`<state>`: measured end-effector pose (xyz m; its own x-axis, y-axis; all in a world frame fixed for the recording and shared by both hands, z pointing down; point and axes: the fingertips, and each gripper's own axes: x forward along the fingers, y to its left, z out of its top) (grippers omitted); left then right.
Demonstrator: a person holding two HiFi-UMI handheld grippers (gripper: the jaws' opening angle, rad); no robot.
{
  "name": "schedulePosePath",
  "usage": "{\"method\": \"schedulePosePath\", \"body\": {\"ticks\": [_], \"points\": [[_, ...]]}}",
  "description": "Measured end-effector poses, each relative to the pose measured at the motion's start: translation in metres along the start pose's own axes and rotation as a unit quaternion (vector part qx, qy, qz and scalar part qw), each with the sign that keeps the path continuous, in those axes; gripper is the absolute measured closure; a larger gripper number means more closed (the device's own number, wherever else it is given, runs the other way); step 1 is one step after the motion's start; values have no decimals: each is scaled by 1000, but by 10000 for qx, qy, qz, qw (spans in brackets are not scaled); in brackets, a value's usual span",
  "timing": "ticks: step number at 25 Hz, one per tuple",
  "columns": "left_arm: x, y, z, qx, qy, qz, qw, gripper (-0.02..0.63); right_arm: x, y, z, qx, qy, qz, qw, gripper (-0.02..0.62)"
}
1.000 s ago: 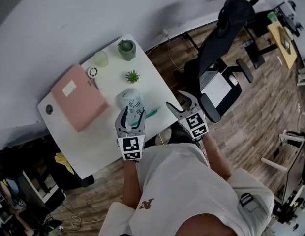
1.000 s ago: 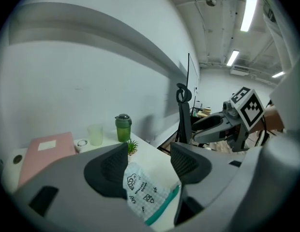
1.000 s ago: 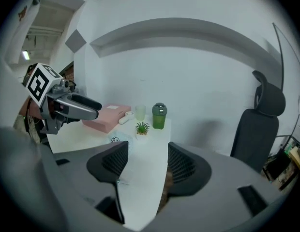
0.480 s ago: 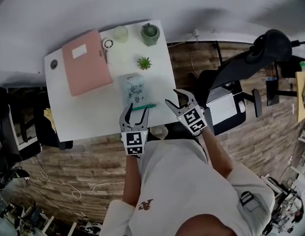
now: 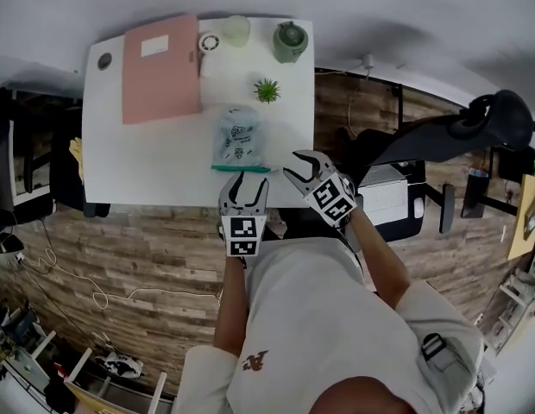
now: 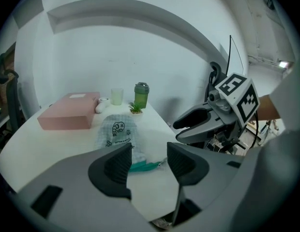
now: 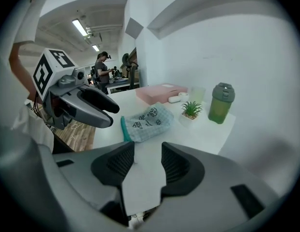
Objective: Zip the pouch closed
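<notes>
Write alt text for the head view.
A patterned pouch lies near the front edge of a white table. The left tool and right tool hover just short of it, jaws apart, having just been closing, nothing between them. Behind: pink box, cup, green bottle, small plant.

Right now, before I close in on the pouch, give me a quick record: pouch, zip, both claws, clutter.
pouch: flat on the white table, near its front edge
zip: teal strip on the pouch's near edge; how far shut is unclear
left claw: open, jaws just been closing, nothing between them, short of the zip
right claw: open, jaws just been closing, empty, right of the pouch
clutter: pink box, small plant, green bottle, all beyond the pouch
</notes>
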<state>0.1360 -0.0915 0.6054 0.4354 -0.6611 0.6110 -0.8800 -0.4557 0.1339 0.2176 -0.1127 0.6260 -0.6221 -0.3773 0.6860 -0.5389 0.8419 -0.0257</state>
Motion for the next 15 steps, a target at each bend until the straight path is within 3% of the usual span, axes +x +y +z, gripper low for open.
{"method": "schedulePosePath", "body": {"ticks": [15], "points": [[35, -21, -60, -407, 357, 188, 9984, 414, 32, 21, -31, -914, 362, 941, 9907, 489]]}}
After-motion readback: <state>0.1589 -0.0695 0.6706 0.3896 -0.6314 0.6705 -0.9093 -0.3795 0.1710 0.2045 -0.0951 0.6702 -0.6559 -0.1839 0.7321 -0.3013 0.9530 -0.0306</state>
